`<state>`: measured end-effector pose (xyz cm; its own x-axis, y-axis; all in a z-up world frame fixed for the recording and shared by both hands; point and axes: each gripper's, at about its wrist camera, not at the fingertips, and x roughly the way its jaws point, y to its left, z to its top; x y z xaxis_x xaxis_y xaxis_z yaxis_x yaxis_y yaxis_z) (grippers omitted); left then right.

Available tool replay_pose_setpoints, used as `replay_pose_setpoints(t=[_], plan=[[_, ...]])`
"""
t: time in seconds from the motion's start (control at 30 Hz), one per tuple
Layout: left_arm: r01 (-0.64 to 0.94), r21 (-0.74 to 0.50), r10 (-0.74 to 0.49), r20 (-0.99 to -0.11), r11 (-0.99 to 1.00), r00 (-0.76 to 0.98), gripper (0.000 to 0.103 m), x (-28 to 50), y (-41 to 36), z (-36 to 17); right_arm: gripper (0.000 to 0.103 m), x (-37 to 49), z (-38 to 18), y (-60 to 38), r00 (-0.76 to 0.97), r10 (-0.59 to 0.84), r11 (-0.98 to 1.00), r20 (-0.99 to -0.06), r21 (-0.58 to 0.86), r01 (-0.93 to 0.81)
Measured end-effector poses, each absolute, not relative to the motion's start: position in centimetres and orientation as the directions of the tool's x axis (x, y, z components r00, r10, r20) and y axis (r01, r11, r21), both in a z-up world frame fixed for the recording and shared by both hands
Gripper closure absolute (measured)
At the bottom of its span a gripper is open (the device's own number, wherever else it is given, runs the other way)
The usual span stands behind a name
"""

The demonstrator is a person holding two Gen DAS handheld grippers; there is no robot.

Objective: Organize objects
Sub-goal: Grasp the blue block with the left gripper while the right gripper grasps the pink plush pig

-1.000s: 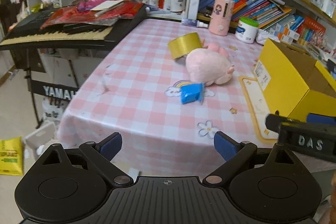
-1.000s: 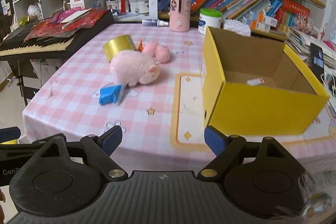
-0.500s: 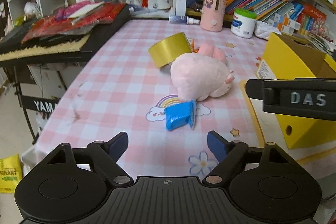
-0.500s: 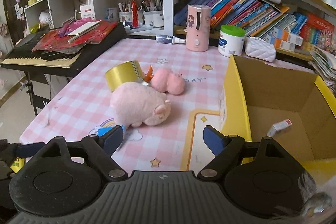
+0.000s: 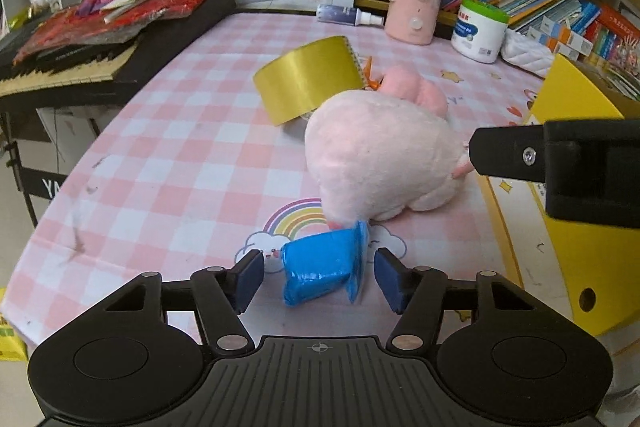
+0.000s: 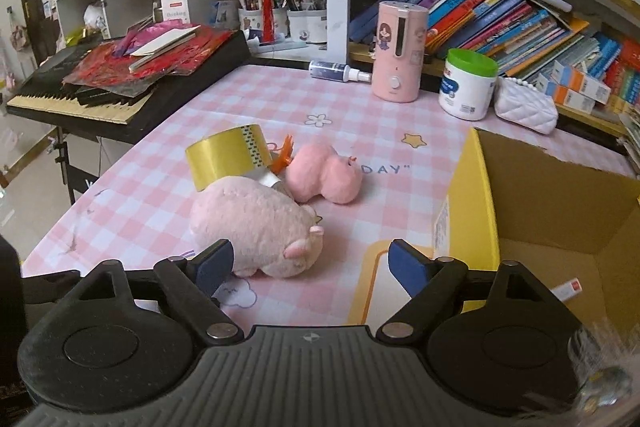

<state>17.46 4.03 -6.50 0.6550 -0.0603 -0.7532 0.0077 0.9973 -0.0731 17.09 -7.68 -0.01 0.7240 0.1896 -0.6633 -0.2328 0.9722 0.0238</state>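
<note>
The left gripper (image 5: 319, 274) is spread wide, its blue pads on either side of a blue packet (image 5: 323, 266) lying near the front edge of the checked surface (image 5: 168, 167), not touching it. Just behind the packet lies a large pink plush pig (image 5: 380, 157), with a roll of yellow tape (image 5: 308, 83) and a smaller pink plush (image 6: 324, 175) behind that, toward the middle. The right gripper (image 6: 310, 263) is also spread and holds nothing, hovering just in front of the large pig. At the right edge stands an open yellow box (image 6: 472, 203) with a small carton (image 6: 565, 287) inside.
</note>
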Motion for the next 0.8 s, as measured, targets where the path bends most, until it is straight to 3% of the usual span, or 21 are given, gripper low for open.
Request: replay_pose_setpoints(t=[0.2, 0.43, 0.57, 0.8], plan=[[0.019, -0.087, -0.078, -0.750, 0.996, 0.656, 0.061, 17.7, 4.5, -6.6, 0.016, 18.6, -0.4, -7.1, 0.703, 0.219, 0.963, -0.677, 0.034, -0.267], [-0.041, -0.094, -0.045, -0.756, 0.995, 0.653, 0.062, 16.8, 6.9, -5.4, 0.011, 21.5, -0.8, -4.7, 0.662, 0.259, 0.941, -0.704, 0.030, -0.336], [-0.109, -0.100, -0.004, -0.756, 0.989, 0.655, 0.062, 15.9, 8.9, -4.6, 0.003, 23.3, -1.3, -2.1, 0.637, 0.269, 0.919, -0.722, -0.007, -0.395], [-0.178, -0.123, 0.030, -0.736, 0.976, 0.677, 0.062, 14.1, 11.4, -3.0, 0.005, 24.4, -4.8, 0.7, 0.591, 0.210, 0.864, -0.779, -0.135, -0.486]])
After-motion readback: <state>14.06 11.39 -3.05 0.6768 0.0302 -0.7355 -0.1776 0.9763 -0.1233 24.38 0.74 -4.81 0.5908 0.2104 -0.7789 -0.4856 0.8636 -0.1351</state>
